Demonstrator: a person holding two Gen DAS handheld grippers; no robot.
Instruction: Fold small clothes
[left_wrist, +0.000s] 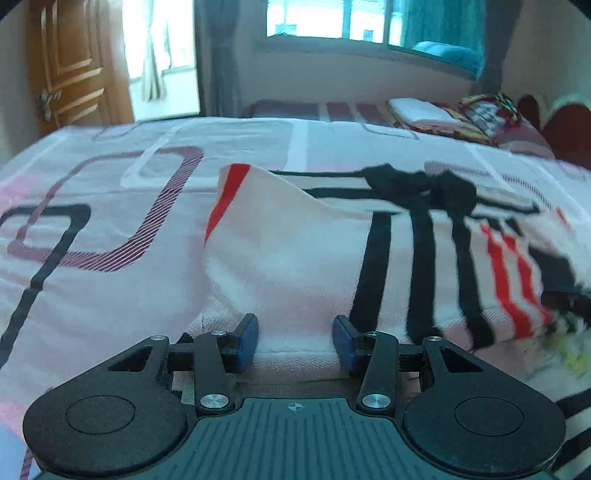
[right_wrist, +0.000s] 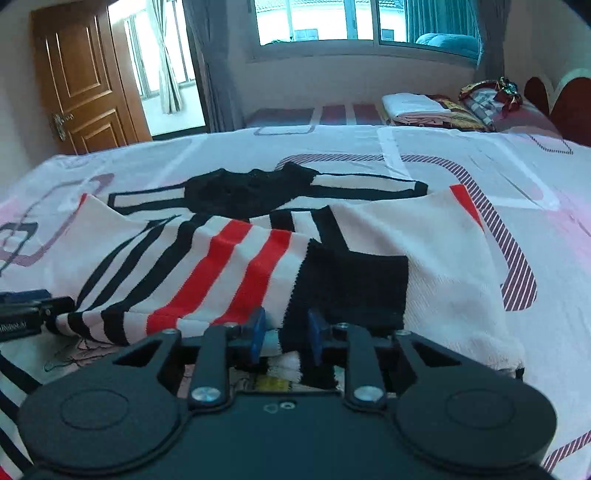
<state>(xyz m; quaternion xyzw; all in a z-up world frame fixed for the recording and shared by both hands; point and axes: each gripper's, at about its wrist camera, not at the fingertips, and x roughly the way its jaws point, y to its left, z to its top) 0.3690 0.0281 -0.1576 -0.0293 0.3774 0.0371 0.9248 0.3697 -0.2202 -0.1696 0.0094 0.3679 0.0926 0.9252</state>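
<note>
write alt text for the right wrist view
A white knit garment with red and black stripes lies partly folded on a patterned bed. The right tongs sit at its near hem, blue pads slightly apart with fabric between them. A door and window are behind.

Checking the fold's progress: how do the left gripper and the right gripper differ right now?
The left gripper stands wider, its blue pads apart over plain white knit of the striped red, black and white garment; the right gripper is narrower, straddling that garment's black hem patch. Neither visibly pinches cloth. Both point down over the patterned pink bedsheet.
</note>
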